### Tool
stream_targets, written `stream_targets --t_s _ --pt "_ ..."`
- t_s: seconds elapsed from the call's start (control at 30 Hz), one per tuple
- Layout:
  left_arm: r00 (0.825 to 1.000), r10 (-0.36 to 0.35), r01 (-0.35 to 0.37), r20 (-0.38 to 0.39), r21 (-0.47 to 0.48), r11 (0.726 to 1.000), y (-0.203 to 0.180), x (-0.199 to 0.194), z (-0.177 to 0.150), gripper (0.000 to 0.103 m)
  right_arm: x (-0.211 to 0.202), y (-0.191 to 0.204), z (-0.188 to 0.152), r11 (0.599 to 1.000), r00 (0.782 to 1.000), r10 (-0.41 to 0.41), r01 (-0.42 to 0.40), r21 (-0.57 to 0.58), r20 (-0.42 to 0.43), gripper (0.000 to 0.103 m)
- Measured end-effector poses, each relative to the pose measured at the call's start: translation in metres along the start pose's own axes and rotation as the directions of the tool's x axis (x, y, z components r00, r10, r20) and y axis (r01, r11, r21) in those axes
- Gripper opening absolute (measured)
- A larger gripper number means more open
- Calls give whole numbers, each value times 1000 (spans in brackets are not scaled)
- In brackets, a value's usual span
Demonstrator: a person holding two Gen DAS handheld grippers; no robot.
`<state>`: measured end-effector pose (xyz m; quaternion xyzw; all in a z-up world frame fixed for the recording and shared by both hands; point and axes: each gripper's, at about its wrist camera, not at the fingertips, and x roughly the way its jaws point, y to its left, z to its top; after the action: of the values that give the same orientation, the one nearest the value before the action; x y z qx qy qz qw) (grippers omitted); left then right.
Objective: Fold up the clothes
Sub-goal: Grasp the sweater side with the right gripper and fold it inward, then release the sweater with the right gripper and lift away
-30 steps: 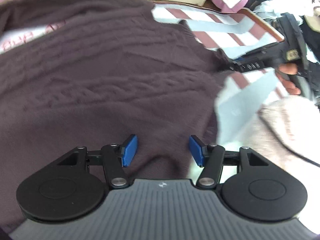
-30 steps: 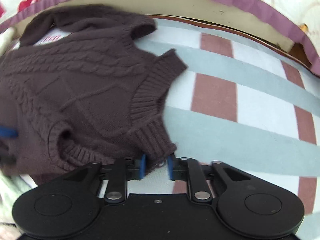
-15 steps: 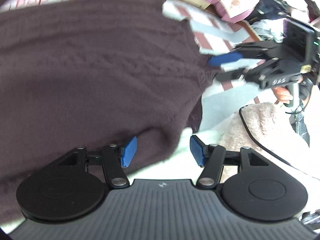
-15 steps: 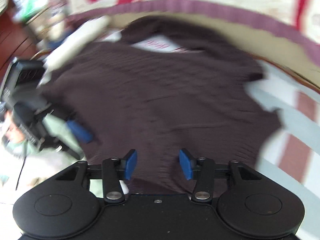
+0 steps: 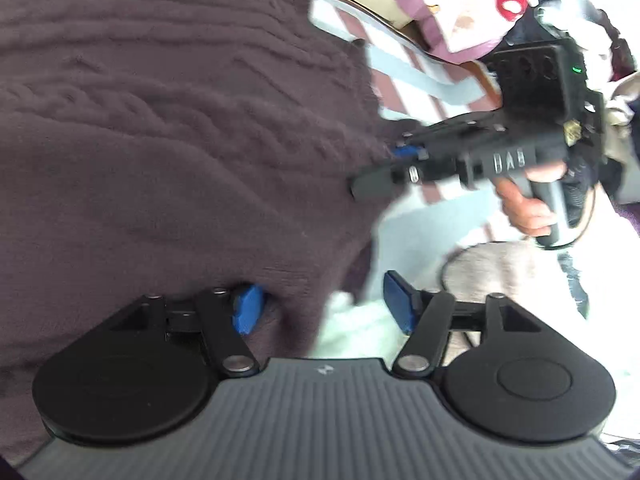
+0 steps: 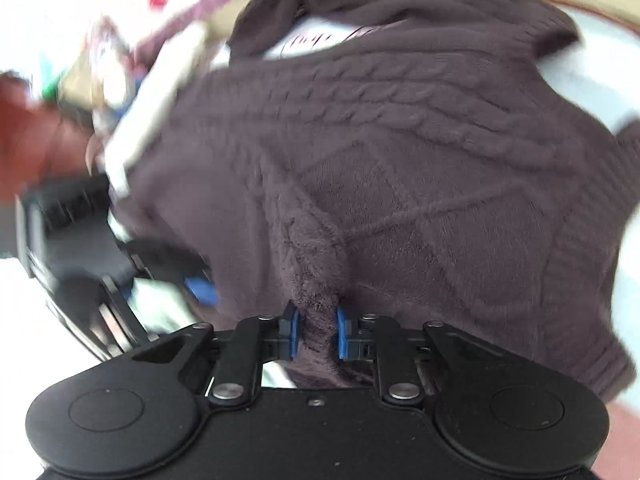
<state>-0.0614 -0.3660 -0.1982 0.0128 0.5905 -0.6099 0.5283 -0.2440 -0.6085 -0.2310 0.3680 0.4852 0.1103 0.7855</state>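
In your left wrist view, the dark brown cable-knit sweater lay spread over most of the frame, on the striped cloth whose pale blue and reddish bands showed at its right edge. Your left gripper sat at the sweater's near hem with its blue pads apart. Its jaws had just been closing in, yet they had not clamped: the left pad was pressed into the knit and partly buried in it, while the right pad stood clear over a pale green fabric beside the hem. Further right, your hand held the right gripper, its tip at the sweater's right edge. A fluffy beige garment lay below it.

In your right wrist view, blurred by motion, the sweater again filled the frame, its neck opening at the top with a white label inside. Your right gripper had just been drawing its jaws in and was clamped on a bunched ridge of the knit at the near hem, both blue pads tight against the fold. Your left gripper showed at the left, one blue pad visible at the sweater's edge.
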Motion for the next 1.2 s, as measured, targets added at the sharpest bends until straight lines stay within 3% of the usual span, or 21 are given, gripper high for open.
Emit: stream_targets --t_s 0.1,0.17,0.23,0.37,0.5,0.53,0.6,0.67,0.7,0.73,0.77,0.83,0.9,0.93,1.03,1.1,1.2 --pt "1000 -31 31 -2 148 988 -23 -9 -6 46 -17 -19 -4 984 993 115 -118 136 29 20" --pt "1000 -5 11 -28 193 981 -29 -7 -8 46 -13 -24 -10 989 996 84 -79 127 -40 20" --pt "998 25 -14 -51 211 977 -31 -3 -9 46 2 -23 -20 995 981 -85 92 35 -172 11" --pt "997 57 -45 -59 186 982 -22 1 -14 49 9 -8 -25 994 977 -106 101 -37 -187 16" --pt "999 2 2 -45 104 995 -16 -2 -10 50 3 7 -19 990 986 -105 92 -103 -127 31" --pt "999 -10 14 -44 96 995 -15 -4 -10 50 1 5 -18 991 989 -109 99 -94 -105 49" --pt "999 -25 28 -45 80 996 -11 -6 -12 50 4 0 -16 991 990 -120 115 -66 -71 62" --pt "999 -26 29 -40 65 997 -9 -4 -12 46 16 -9 -12 993 990 -115 113 -24 -76 59" --pt "999 -22 25 -37 61 998 -8 -5 -13 45 18 -12 -10 996 993 -85 87 16 -81 46" --pt "999 -16 18 -32 61 998 -7 -7 -14 43 18 -16 -8 995 996 -21 29 91 -89 20" --pt "1000 -10 11 -27 63 998 -8 -8 -14 41 11 -20 -9 987 996 47 -34 157 -79 20" --pt "999 34 -31 -39 70 997 -11 -10 -14 35 -6 -10 -10 986 994 102 -95 137 -40 20" --pt "992 105 -99 -73 76 992 -13 -8 -14 29 -14 4 -14 997 998 -5 10 80 -70 17" --pt "985 145 -138 -94 74 988 -13 -4 -13 29 -13 9 -17 992 987 -116 120 37 -110 12" --pt "980 175 -170 -93 68 983 -17 0 -10 29 -2 10 -24 959 948 -280 284 4 -153 0" --pt "980 178 -169 -92 95 981 -23 -1 -11 38 6 10 -29 924 909 -379 382 -17 -175 5" --pt "980 180 -164 -86 166 972 -35 -11 -18 51 -10 29 -26 910 908 -414 415 4 -69 12"
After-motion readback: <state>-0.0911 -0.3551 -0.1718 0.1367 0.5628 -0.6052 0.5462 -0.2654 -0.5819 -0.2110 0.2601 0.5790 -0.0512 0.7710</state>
